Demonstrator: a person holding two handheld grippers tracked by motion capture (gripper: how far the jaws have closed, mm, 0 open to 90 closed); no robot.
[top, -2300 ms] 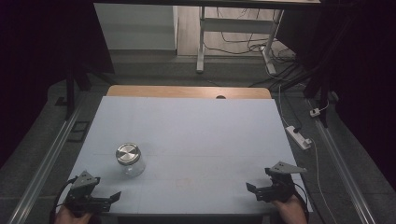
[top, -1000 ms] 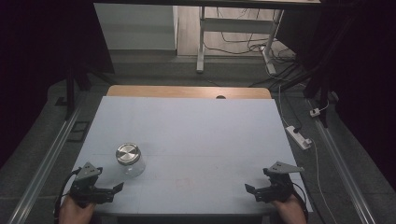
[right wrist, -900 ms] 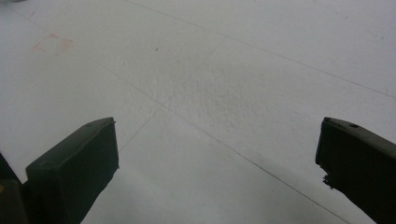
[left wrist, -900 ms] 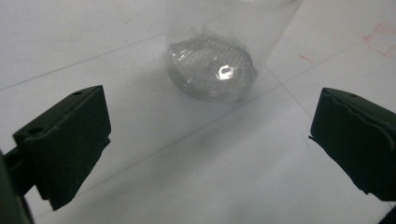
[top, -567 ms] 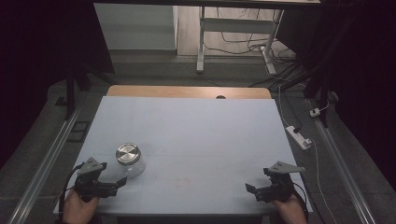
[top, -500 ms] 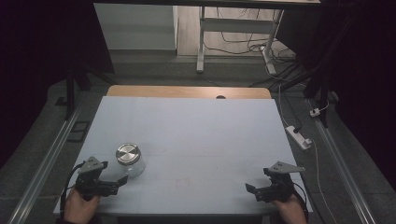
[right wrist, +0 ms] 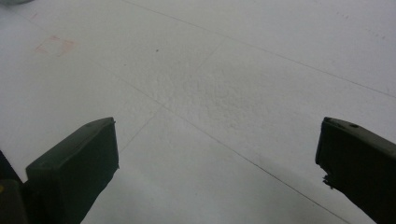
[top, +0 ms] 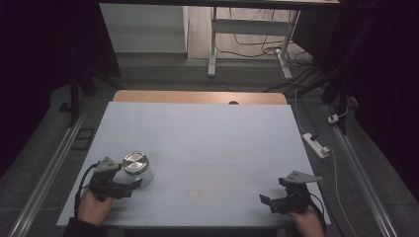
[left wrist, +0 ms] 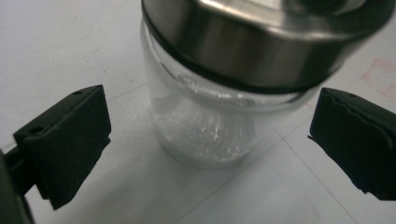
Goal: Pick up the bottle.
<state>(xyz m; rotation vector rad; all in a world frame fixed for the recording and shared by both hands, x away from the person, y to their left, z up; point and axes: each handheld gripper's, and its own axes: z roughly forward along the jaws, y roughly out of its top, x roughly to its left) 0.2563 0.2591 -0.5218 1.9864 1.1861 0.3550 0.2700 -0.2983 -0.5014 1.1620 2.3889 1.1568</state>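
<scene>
Glass jar [top: 138, 169] with metal lid [top: 135, 162] stands upright on the white surface [top: 207, 148], near-left part, close to the front edge. Left tool [top: 129, 186] is right at it: in the left gripper view the jar [left wrist: 205, 116] sits between the two black jaws, spread wide, gaps on both sides, not touching. Lid [left wrist: 266, 42] is above jaw height there, so the jaws line up with the glass body, not the lid. Jar's long axis is vertical; the tool comes at it low and roughly level from the front-left.

Right tool [top: 274, 202] is well apart, at the near-right of the surface, jaws also spread, holding nothing; its view shows bare surface [right wrist: 224, 93] between the jaws.

Left hand [top: 93, 207] is clearly the nearer one. Likely next move: a short push forward, then close on the body. Risk: glass looks slick, and a grip set off-centre could tip it.
</scene>
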